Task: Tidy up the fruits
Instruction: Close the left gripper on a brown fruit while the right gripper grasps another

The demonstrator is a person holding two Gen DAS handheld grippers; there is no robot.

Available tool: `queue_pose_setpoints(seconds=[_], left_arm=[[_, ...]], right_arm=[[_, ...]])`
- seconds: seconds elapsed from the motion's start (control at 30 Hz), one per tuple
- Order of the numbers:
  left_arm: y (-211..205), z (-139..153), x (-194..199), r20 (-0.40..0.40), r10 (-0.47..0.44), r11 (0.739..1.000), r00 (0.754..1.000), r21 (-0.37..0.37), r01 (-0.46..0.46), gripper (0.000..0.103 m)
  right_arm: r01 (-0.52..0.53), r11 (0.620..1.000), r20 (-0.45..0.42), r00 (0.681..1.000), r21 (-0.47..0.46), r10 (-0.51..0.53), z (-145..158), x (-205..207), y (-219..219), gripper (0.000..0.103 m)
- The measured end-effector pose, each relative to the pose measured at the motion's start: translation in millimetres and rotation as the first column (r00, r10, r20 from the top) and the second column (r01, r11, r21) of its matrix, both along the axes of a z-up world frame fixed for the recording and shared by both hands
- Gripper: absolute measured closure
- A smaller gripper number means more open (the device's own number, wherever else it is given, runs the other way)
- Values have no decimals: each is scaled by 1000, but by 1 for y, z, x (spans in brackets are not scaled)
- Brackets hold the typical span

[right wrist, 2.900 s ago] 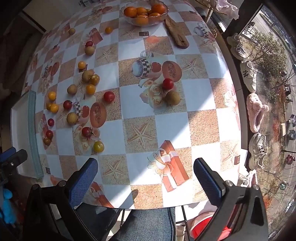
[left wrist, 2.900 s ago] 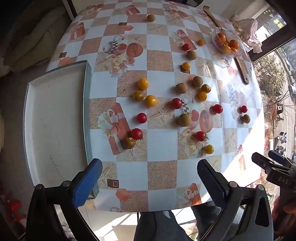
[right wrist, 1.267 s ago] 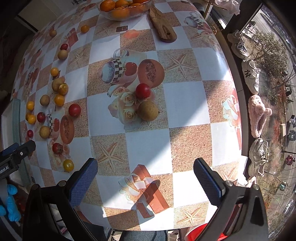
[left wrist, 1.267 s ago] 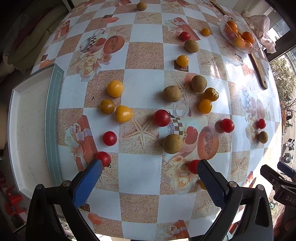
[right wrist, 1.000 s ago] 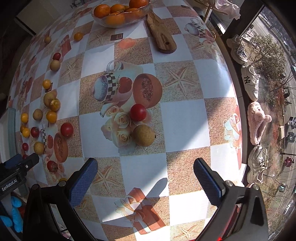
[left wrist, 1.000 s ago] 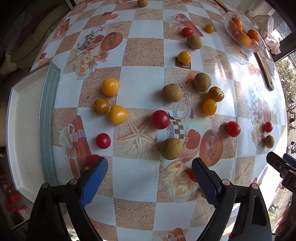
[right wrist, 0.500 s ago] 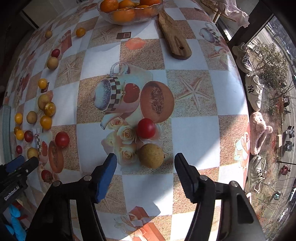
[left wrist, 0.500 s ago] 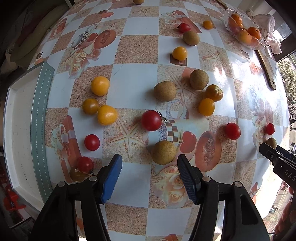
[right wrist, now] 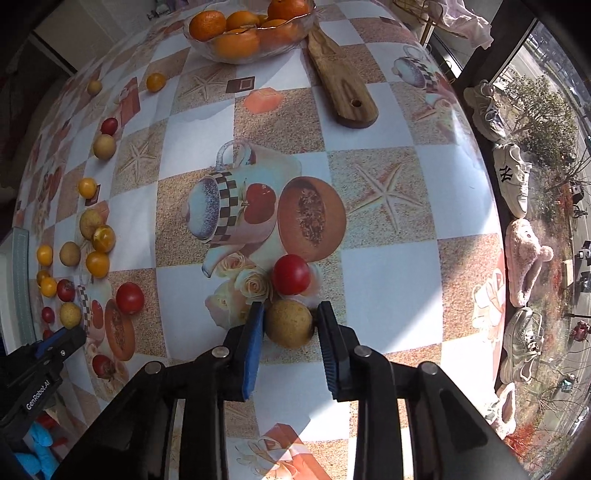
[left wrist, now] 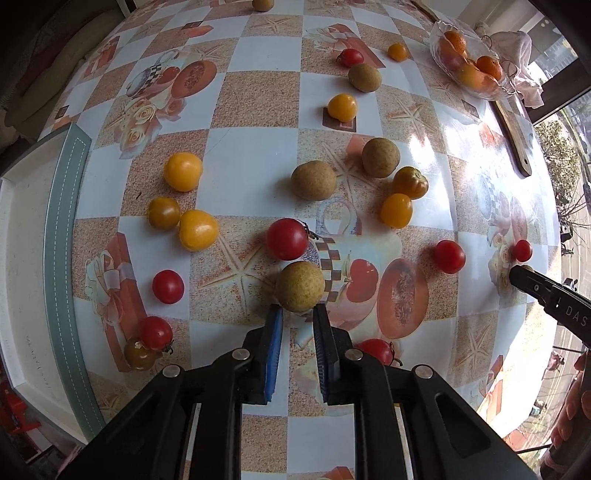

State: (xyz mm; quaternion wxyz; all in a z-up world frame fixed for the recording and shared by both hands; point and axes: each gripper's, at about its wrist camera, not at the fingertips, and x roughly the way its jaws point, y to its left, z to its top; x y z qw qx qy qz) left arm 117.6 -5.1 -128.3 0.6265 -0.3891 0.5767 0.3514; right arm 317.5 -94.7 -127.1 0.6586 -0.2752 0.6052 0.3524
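Observation:
Red, yellow and orange cherry tomatoes and brown round fruits lie scattered on the patterned tablecloth. My left gripper [left wrist: 298, 310] points straight down. Its jaws are narrow and pinch the near side of a brown fruit [left wrist: 300, 284], just below a red tomato [left wrist: 287, 239]. My right gripper [right wrist: 291, 305] also points down, its jaws closing, with the blue pads [right wrist: 255, 339] against both sides of another brown fruit [right wrist: 289, 324]. A red tomato [right wrist: 291, 274] sits right behind that fruit. Each gripper shows at the edge of the other's view.
A white tray [left wrist: 22, 258] with a teal rim lies off the table's left edge. A glass bowl of oranges [right wrist: 247, 33] and a wooden board [right wrist: 340, 85] stand at the far side. Shoes and slippers lie on the floor beyond the right edge.
Both grippers went from wide open to narrow. The left one sank over its brown fruit. The right one now has the other brown fruit between its pads.

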Motion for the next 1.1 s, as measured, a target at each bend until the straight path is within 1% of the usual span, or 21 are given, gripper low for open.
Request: queue_pose_setpoints(seconds=[0.03,0.2,0.33,0.43,0.53,0.57,0.6,0.63,0.67,0.7,0.83,0.87,0.9,0.93,1.0,1.03,1.07,1.1], left_arm=[[1,3,-7,7,0,1000,1000,-3,0,84],[0,10,-14,33,-8,1000,999,1,8,84],[2,14,-26,46,1,1000,999,-14,0,84],[5,12,-28,40,-18,1000,999,10,18,84],[5,18,-25,60,-25,999,998,22,24,83],[6,21,-22,66,-29,999,997,27,27,75],[5,23,-25,73,-32,999,997,22,31,45],[4,27,-26,76,-32,999,997,38,29,27],[3,30,-25,76,-31,997,997,75,26,15],[3,31,-21,81,-40,994,996,103,31,15],[10,20,-6,51,-58,994,997,96,53,15],[12,20,-2,48,-57,993,997,108,51,16],[14,16,1,42,-56,993,998,105,52,26],[16,13,5,36,-58,994,998,98,54,31],[18,4,9,19,-57,996,998,70,56,52],[18,1,11,11,-59,996,998,65,58,58],[19,-3,13,9,-61,997,998,56,60,75],[19,-4,13,12,-60,997,998,57,59,75]], right_arm=[[0,1000,-10,1000,5,0,1,-1,-1,71],[-22,999,-36,999,24,23,8,-12,-3,71],[-38,998,-53,998,44,40,14,-24,0,71],[-55,997,-50,997,54,58,16,-36,5,71],[-61,997,-60,996,52,64,16,-41,6,71],[-60,997,-62,996,51,63,16,-41,6,71],[-59,997,-63,996,50,62,16,-42,5,71],[-59,997,-66,996,51,62,17,-43,5,71],[-60,997,-68,996,50,63,17,-43,4,71],[-63,997,-69,995,49,66,17,-44,4,71],[-69,996,-69,995,52,73,19,-46,2,71],[-68,996,-73,995,51,71,19,-46,2,71],[-65,997,-76,995,52,69,20,-46,1,71],[-63,997,-78,995,53,67,20,-46,1,71],[-61,997,-84,994,55,65,22,-46,-2,71],[-60,997,-86,994,57,64,23,-45,-3,71],[-59,997,-88,994,57,64,24,-46,-3,71],[-59,997,-88,994,57,64,24,-46,-3,71]])
